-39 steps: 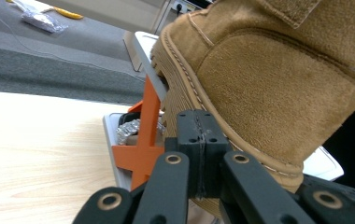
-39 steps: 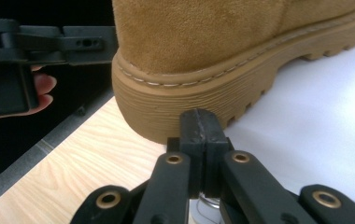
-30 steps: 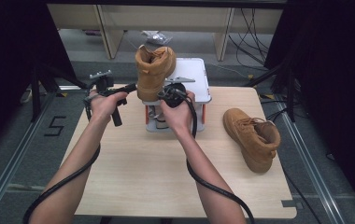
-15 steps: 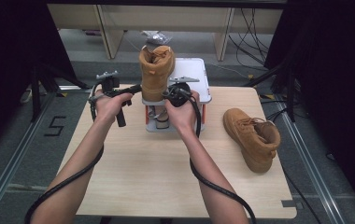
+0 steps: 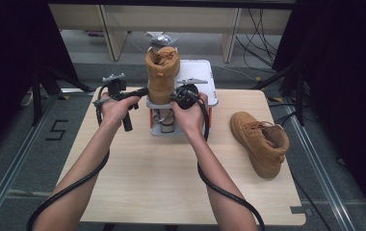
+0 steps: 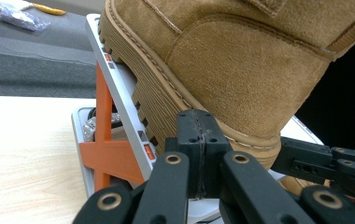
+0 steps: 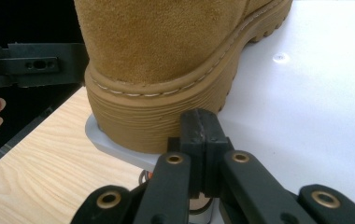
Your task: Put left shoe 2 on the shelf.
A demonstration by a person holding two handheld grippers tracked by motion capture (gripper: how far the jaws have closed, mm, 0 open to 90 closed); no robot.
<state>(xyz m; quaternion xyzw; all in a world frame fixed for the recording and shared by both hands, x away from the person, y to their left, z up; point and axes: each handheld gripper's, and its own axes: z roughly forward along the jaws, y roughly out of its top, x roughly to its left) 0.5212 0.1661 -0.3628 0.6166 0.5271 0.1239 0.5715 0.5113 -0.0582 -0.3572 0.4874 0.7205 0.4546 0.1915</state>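
A tan suede boot (image 5: 162,72) stands heel-down on a tilted white plate (image 5: 198,77), which rests on an orange frame (image 6: 105,154) at the back of the table. My left gripper (image 5: 146,90) comes in from the left, its jaws shut together with nothing between them. In the left gripper view its tips (image 6: 199,126) sit against the ribbed heel sole of the boot (image 6: 241,70). My right gripper (image 5: 176,96) is at the heel's right side, also shut and holding nothing. Its tips (image 7: 202,126) are just below the heel of the boot (image 7: 166,46).
A second tan boot (image 5: 260,142) lies on its side on the right of the wooden table (image 5: 137,178). Cables trail from both grippers along the person's forearms. Dark curtains flank the table, and a shelf unit stands behind it.
The boot on the stand has turned from a slant to straight, square with the plate. Both hands stayed at the heel and shifted only slightly.
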